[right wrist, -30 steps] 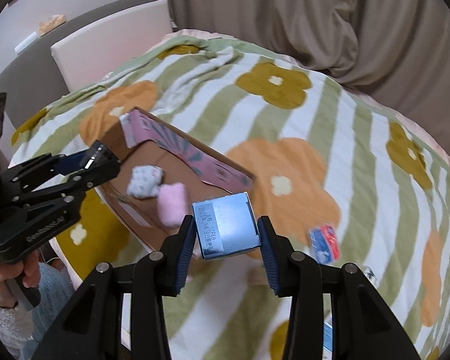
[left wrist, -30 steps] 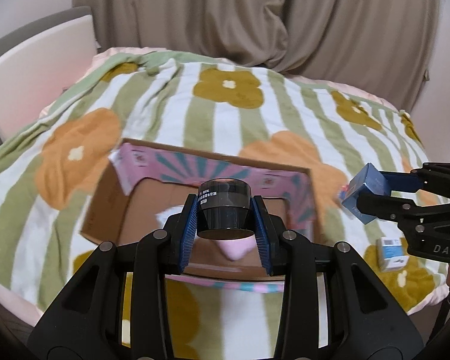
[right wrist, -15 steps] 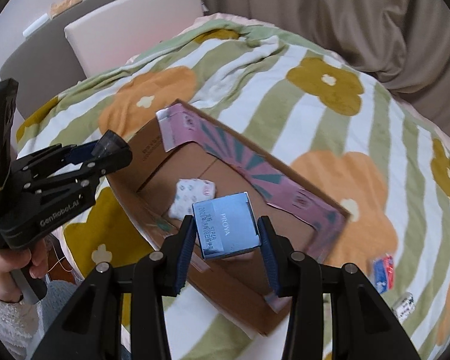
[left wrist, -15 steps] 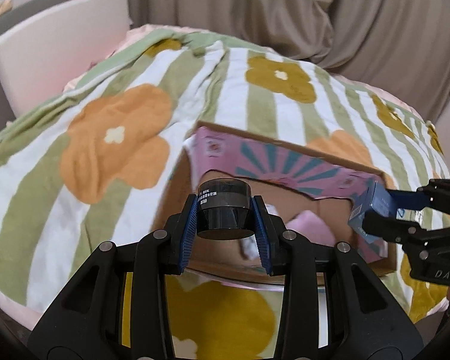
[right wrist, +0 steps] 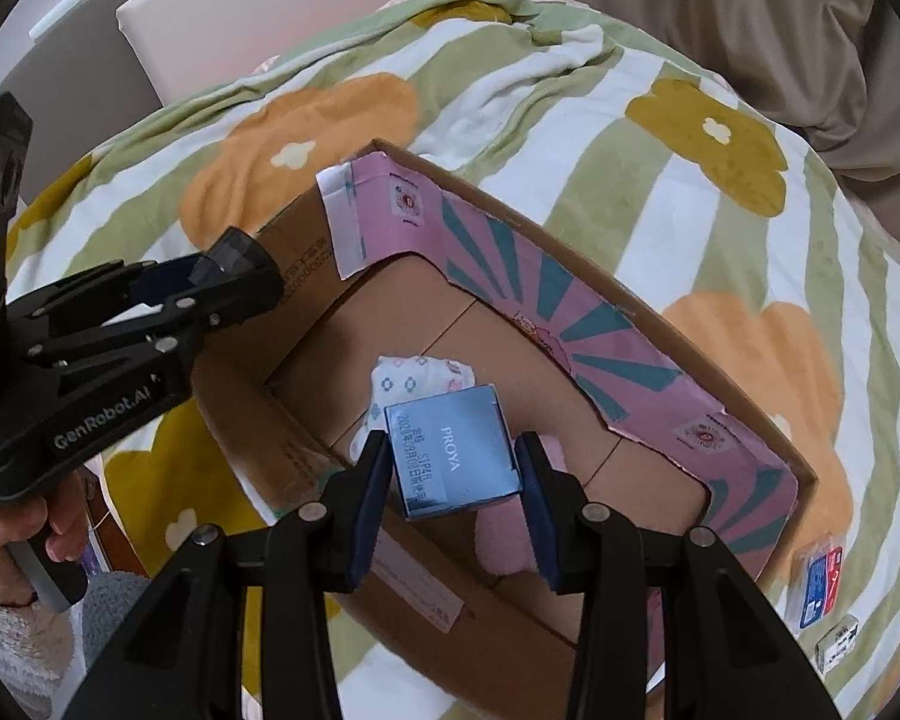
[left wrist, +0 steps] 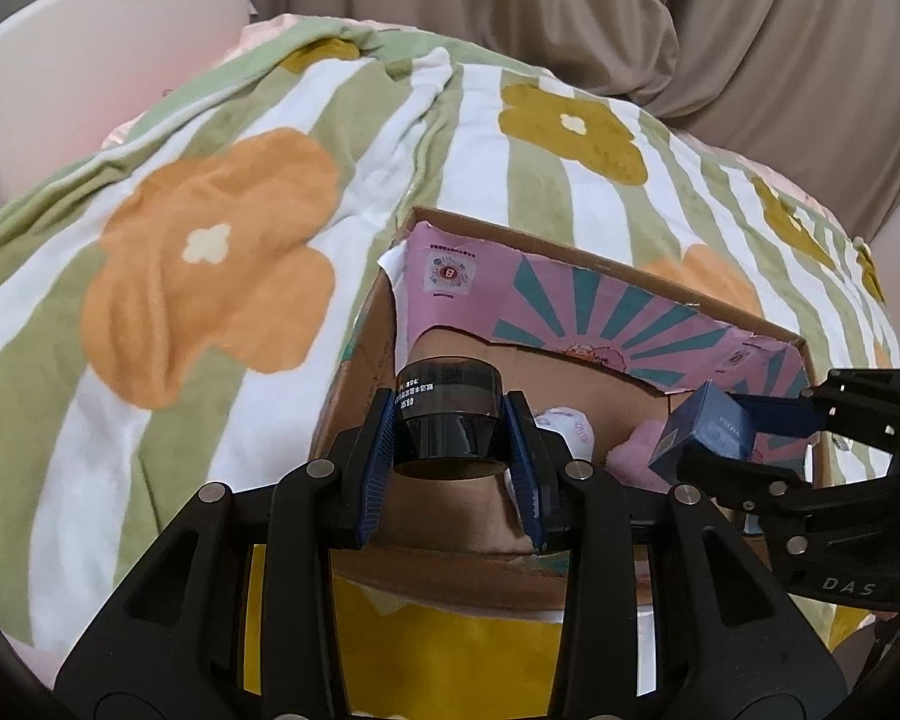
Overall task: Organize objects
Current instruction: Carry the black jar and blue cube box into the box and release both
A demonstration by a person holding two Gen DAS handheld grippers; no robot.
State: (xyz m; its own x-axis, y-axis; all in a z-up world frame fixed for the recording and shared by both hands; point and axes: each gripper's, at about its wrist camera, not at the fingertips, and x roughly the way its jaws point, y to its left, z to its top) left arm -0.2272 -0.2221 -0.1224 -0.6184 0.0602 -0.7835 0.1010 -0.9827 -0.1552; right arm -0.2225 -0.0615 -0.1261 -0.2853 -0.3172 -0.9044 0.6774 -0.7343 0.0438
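Note:
My left gripper (left wrist: 450,468) is shut on a black round jar (left wrist: 448,420) and holds it over the near left wall of the open cardboard box (left wrist: 570,252). My right gripper (right wrist: 453,480) is shut on a small blue carton (right wrist: 453,450) marked PROYA, held above the inside of the box (right wrist: 570,240). The box has a pink and teal liner. A white patterned pouch (right wrist: 417,381) and a pink soft item (right wrist: 501,546) lie on its floor. The right gripper with the blue carton (left wrist: 705,435) shows in the left wrist view, the left gripper (right wrist: 234,267) in the right wrist view.
The box sits on a bed with a green-striped flower blanket (left wrist: 210,252). A red and blue packet (right wrist: 819,582) and a small white item (right wrist: 837,645) lie on the blanket right of the box. A white headboard (right wrist: 258,18) and beige curtains (left wrist: 630,18) stand behind.
Both grippers moved left towards the box with their loads. The blue carton went from over the blanket beside the box to over the box's inside; the jar now hangs at its left wall.

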